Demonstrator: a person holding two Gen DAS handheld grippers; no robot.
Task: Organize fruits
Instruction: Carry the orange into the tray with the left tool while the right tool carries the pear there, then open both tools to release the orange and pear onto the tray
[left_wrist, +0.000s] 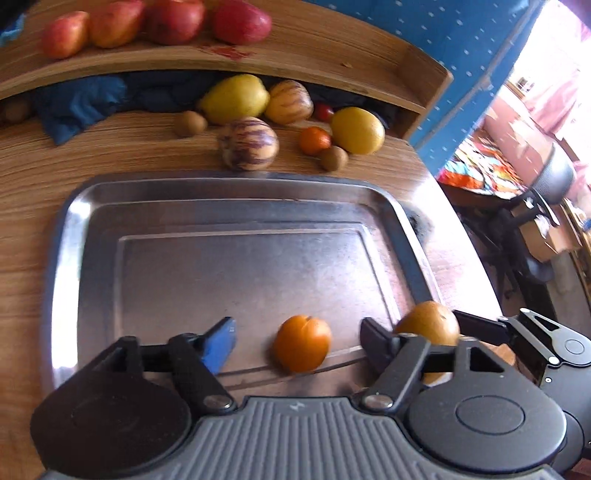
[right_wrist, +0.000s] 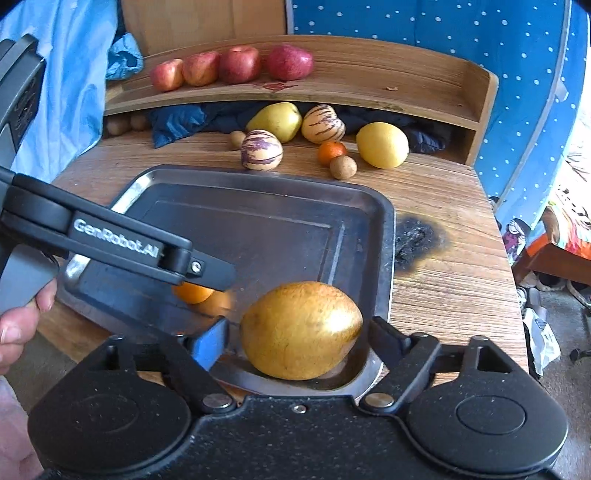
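Right gripper (right_wrist: 297, 332): nearest the camera; its jaws bracket the golden pear (right_wrist: 301, 330) at the near right corner of the metal tray (right_wrist: 384, 236), seemingly pinching it.
Left gripper (left_wrist: 297, 334): jaws spread around the orange fruit (left_wrist: 302, 342) on the tray's near edge, not touching it.
Loose fruit: striped melons, yellow fruits, a tangerine (right_wrist: 331, 151) lie on the tabletop (right_wrist: 443, 206) beyond the tray; apples sit on the shelf (right_wrist: 369, 81).
Risk, pear: released on the sloped rim, it likely rolls off the tray.
Risk, orange fruit: round on slick metal, it may roll if nudged.
Risk, crowding: the grippers work close together and could collide.
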